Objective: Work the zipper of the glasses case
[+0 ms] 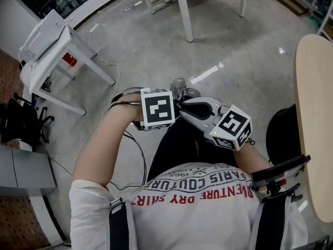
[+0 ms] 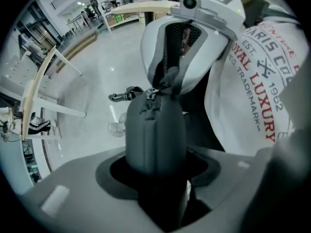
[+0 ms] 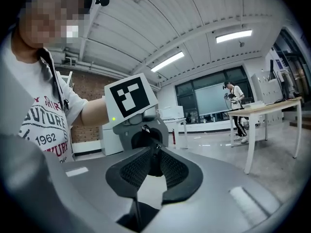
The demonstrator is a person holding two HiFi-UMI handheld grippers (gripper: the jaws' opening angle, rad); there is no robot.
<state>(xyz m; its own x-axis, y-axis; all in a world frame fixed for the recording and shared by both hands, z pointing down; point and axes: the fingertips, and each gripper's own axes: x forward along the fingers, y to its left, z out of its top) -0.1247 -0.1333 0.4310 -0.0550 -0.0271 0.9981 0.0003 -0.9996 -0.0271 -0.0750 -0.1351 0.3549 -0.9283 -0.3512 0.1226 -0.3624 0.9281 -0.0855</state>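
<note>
A dark grey glasses case (image 2: 155, 135) stands end-on between the jaws of my left gripper (image 2: 155, 171), which is shut on it. Its zipper runs up the middle to a small metal pull (image 2: 151, 93), and a metal clip (image 2: 121, 96) hangs beside that. My right gripper (image 3: 155, 149) faces the left one, its ribbed pads (image 3: 133, 171) shut on the zipper pull at the case's tip. In the head view both grippers meet in front of the person's lap, with the left marker cube (image 1: 157, 108) and the right marker cube (image 1: 232, 127) close together; the case is hidden between them.
A round wooden tabletop (image 1: 315, 124) lies at the right. A white table (image 1: 52, 51) with a box on it stands at the left, and white table legs (image 1: 184, 9) stand ahead. Cables (image 1: 130, 139) trail over the concrete floor.
</note>
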